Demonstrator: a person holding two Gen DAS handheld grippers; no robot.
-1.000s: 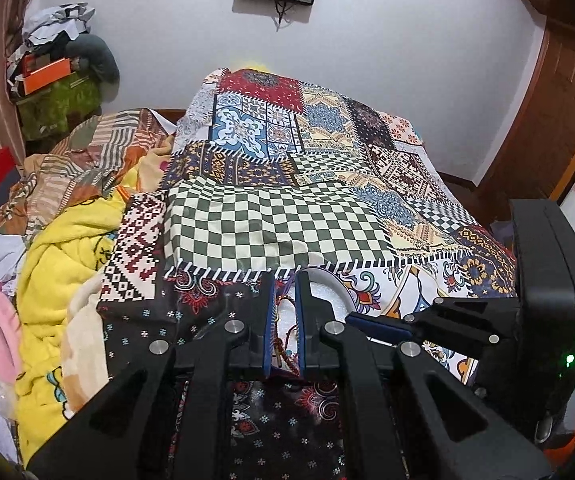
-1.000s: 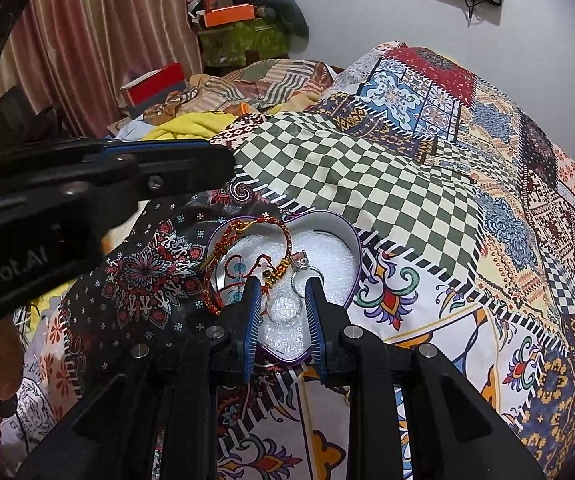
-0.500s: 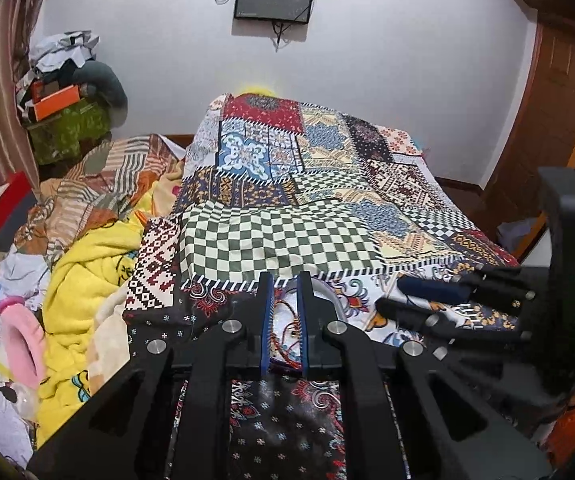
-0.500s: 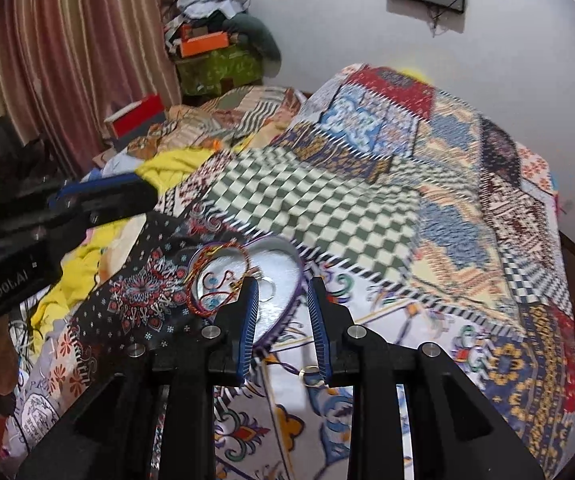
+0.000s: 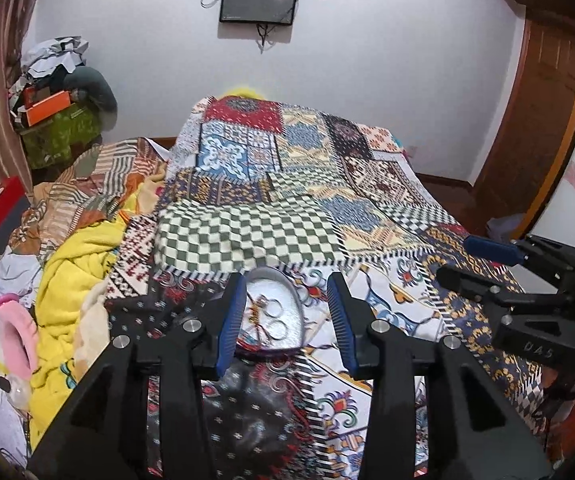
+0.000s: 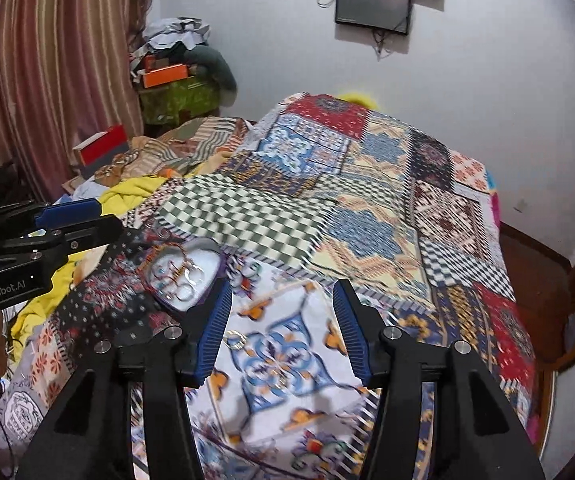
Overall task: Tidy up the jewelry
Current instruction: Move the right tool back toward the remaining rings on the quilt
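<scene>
A heart-shaped silver tin (image 5: 283, 292) (image 6: 203, 256) lies on the patchwork bedspread, holding rings (image 5: 273, 308) (image 6: 185, 280) and a red-and-gold thread bracelet (image 6: 159, 258). My left gripper (image 5: 285, 316) is open above the tin's near side with nothing between its fingers. My right gripper (image 6: 281, 324) is open over the white patch to the right of the tin, holding nothing. A small ring (image 6: 236, 339) lies loose on the cloth by the right gripper's left finger. Each gripper appears at the edge of the other's view.
The bed (image 5: 287, 184) is covered by a multicoloured patchwork spread. A yellow blanket (image 5: 75, 264) and heaped clothes lie to the left. Striped curtains (image 6: 59, 60), a red box (image 6: 103, 148) and a cluttered shelf stand at the far left. A wooden door (image 5: 539, 128) is at the right.
Both grippers have opened wide and drawn back from the tin. The right gripper has swung right, off the tin and over the white patch.
</scene>
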